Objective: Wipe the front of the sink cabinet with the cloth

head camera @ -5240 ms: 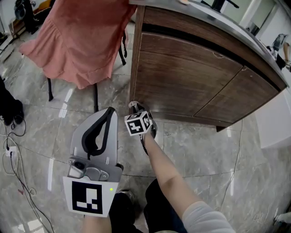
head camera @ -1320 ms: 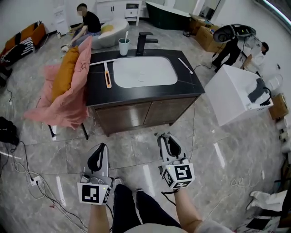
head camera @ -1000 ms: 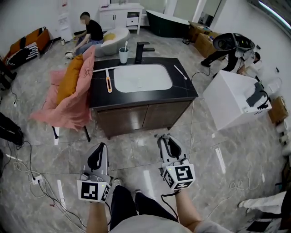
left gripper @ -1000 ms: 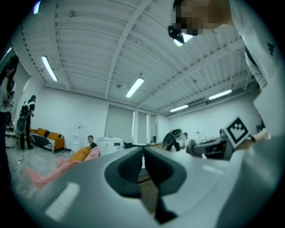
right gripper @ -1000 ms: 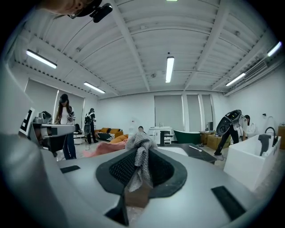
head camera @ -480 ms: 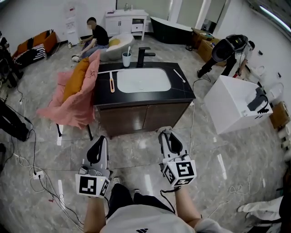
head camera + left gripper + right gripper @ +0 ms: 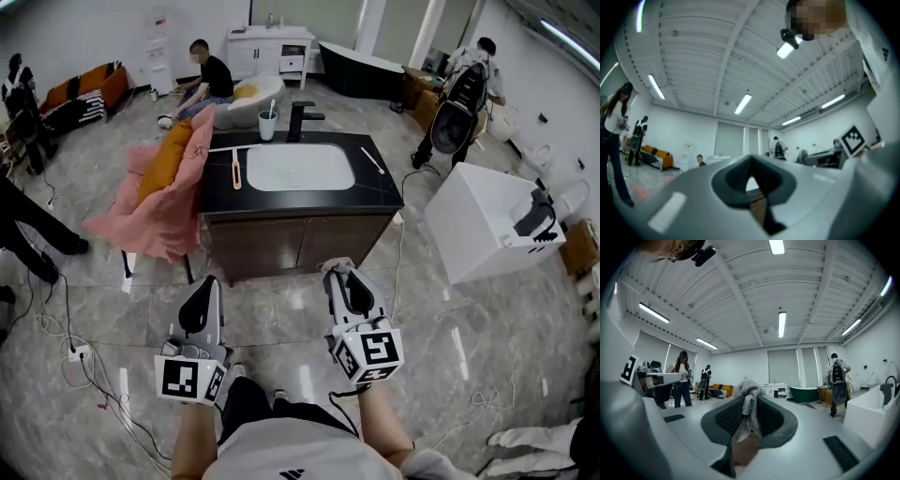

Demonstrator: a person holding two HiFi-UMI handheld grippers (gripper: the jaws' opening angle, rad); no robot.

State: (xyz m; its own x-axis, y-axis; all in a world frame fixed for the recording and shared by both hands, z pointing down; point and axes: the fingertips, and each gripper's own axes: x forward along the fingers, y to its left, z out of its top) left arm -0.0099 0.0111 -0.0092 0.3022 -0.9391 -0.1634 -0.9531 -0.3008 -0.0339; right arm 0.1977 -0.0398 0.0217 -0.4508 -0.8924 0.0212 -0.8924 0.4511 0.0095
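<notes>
Between right claw jaws, cloth lengthwise, tip toward sink cabinet

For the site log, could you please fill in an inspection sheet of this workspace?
Surface: grey marble floor, no spill seen.
Job's things: sink cabinet, wooden front doors shut, apart from both grippers; grey cloth in the right gripper's jaws.
Clutter: cup, orange-handled tool and white stick on the countertop; pink fabric draped beside the cabinet.
Grippers: left gripper shut, empty; right gripper shut on the cloth.
Cables: floor cables at left; another cable right of the cabinet.
Surroundings: white box at right; seated person behind, others standing about.
</notes>
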